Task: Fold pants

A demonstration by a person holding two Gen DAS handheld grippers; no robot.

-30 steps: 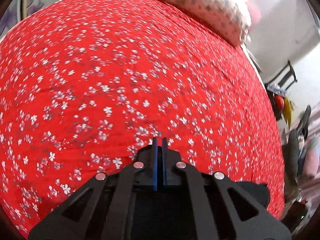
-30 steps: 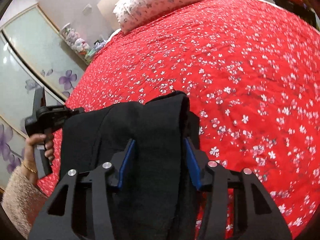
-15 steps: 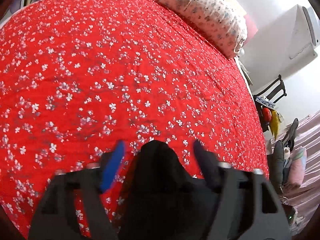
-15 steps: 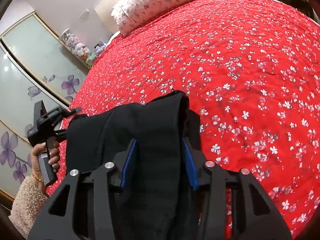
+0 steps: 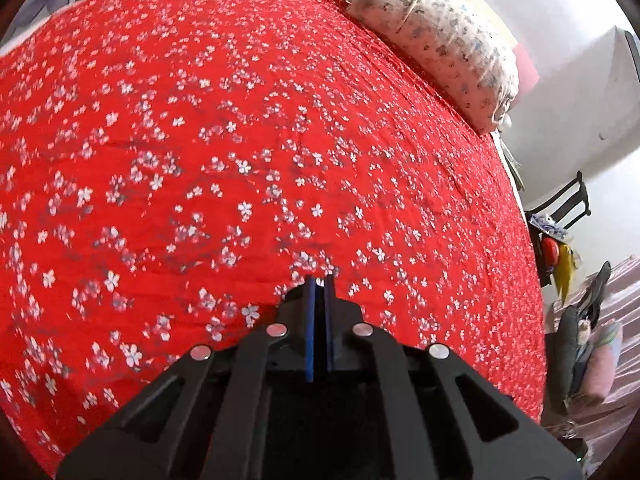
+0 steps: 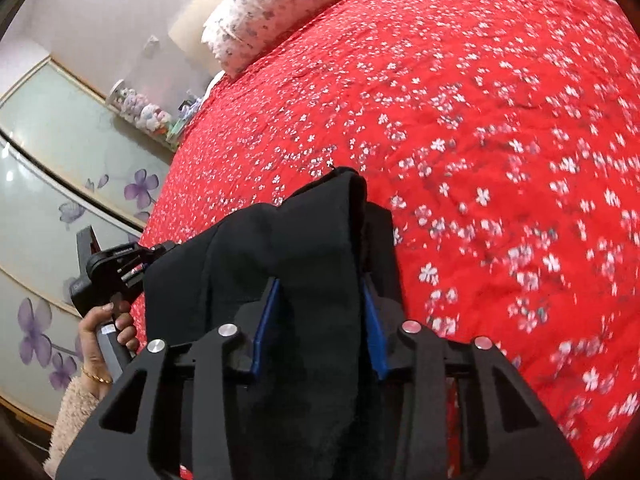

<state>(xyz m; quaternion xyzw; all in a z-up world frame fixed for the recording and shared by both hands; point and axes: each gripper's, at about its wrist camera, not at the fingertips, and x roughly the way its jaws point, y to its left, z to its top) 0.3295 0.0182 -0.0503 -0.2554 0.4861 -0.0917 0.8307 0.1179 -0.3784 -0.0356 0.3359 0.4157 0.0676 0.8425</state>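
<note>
A red bedspread (image 5: pixel 248 152) printed with small white blossoms covers the whole bed and fills most of both wrist views. At its head lies one pale pillow (image 5: pixel 436 40) with a small grey-blue print, against a cream wall. Along one side of the bed runs a frosted sliding wardrobe door (image 6: pixel 48 184) decorated with purple flowers, and a narrow shelf of small plush toys (image 6: pixel 140 106) sits between the door and the pillow. On the opposite side stands a dark chair (image 5: pixel 568 204) beside a heap of clutter that is too blurred to identify.

The left gripper (image 5: pixel 319 284) points forward low over the bedspread. In its own view its two blue pads are pressed nearly together, with only a thin dark sliver between them; whether cloth sits in that sliver cannot be told there. In the right wrist view, the person's left hand (image 6: pixel 108 332), with a gold bracelet and a fuzzy cream sleeve, grips this tool's handle, and its tip meets the far corner of the pants.

The right gripper (image 6: pixel 320 292) is clamped on a thick bunch of the black pants (image 6: pixel 280 264), which bulge up between its two blue pads. The single garment hangs stretched between the two grippers, above the near edge of the bed.
</note>
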